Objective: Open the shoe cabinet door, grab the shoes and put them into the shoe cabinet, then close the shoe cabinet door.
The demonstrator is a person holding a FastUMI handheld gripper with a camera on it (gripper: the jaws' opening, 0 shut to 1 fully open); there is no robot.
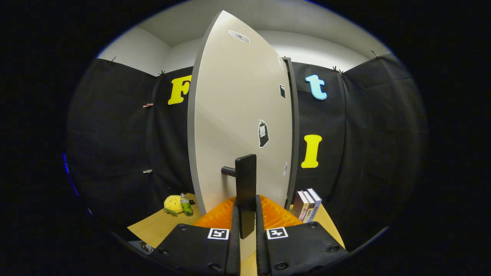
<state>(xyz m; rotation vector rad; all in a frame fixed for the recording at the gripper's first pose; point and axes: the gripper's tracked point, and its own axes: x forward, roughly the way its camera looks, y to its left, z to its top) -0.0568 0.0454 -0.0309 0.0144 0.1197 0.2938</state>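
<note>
Presently we list the following.

Gripper: our fingers are drawn in on the dark vertical bar of the door handle, one finger on each side of its lower end; the gap on either side is too narrow for us to be certain both pads press, but it looks like a grip.

Door handle: upright bar, joined to the door by a short round stub at its upper left.

Shoe cabinet door: pale panel with a grey edge, swung partly open so that we see it at an angle; several small dark and pale stickers on its face. Its hinged side meets the dark cabinet frame just to the right.

Table: light wood top, carrying the cabinet.

Yellow plush toy: near the table's far left edge, left of the door.

Small green bottle: upright, just beside the plush toy on its right.

Books: three, standing upright side by side at the table's right edge, right of the cabinet frame.

Shoes: none located by us.
</note>
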